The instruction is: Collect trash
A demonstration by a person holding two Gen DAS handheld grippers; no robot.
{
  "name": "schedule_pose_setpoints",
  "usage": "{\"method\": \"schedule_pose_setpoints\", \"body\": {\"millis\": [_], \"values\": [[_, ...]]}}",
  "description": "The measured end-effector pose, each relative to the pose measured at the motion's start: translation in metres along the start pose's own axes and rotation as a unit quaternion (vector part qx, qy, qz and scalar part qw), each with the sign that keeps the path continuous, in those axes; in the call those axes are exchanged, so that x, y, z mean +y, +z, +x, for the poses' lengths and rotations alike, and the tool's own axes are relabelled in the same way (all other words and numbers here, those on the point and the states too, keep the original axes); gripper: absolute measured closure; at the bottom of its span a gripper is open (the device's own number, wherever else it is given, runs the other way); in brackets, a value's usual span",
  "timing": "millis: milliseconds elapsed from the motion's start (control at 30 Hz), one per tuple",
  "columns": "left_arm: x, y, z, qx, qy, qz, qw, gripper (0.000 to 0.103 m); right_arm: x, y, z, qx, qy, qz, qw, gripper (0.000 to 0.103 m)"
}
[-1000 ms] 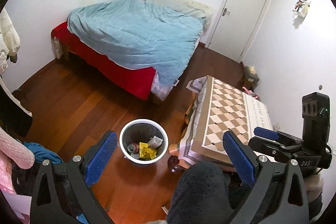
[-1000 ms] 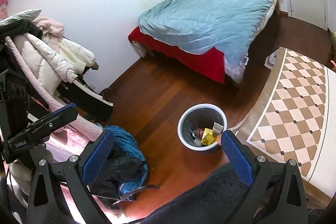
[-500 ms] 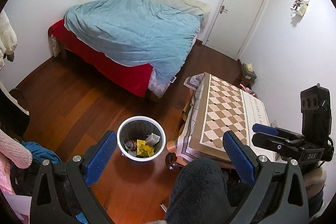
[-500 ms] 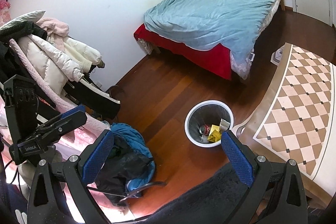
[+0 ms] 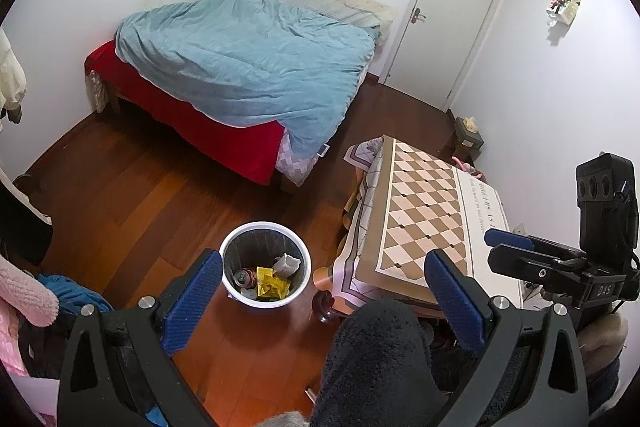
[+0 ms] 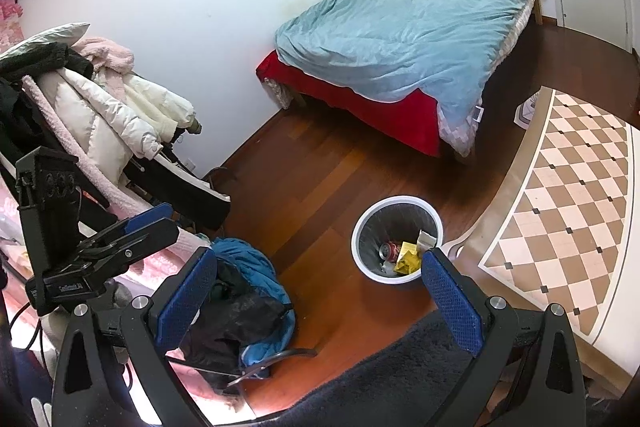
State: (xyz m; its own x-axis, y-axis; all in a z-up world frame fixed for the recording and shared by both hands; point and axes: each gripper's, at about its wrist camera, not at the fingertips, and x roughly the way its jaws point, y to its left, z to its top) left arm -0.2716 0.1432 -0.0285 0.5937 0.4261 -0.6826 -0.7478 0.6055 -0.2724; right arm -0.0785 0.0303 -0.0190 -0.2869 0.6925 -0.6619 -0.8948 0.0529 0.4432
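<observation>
Both cameras have drifted back and up, so the trash bin (image 5: 265, 263) shows smaller. Left gripper (image 5: 323, 301) and right gripper (image 6: 316, 297) hang spread and empty above it; can (image 5: 245, 275), yellow wrapper (image 5: 272, 287) and paper already lie inside, no stray trash shows, so collecting looks finished.

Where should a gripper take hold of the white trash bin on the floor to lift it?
Grip the trash bin by its white rim, from straight above, one finger inside and one outside: it stands upright and open-topped, and the body looks too wide to span.
</observation>
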Motion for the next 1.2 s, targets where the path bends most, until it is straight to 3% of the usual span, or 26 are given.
{"method": "schedule_pose_setpoints", "body": {"millis": [1200], "values": [[-0.005,0.005,-0.012,-0.01,-0.017,0.008,0.9998,0.0,0.007,0.0,-0.006,-0.002,0.005,-0.003,1.0,0.0]]}}
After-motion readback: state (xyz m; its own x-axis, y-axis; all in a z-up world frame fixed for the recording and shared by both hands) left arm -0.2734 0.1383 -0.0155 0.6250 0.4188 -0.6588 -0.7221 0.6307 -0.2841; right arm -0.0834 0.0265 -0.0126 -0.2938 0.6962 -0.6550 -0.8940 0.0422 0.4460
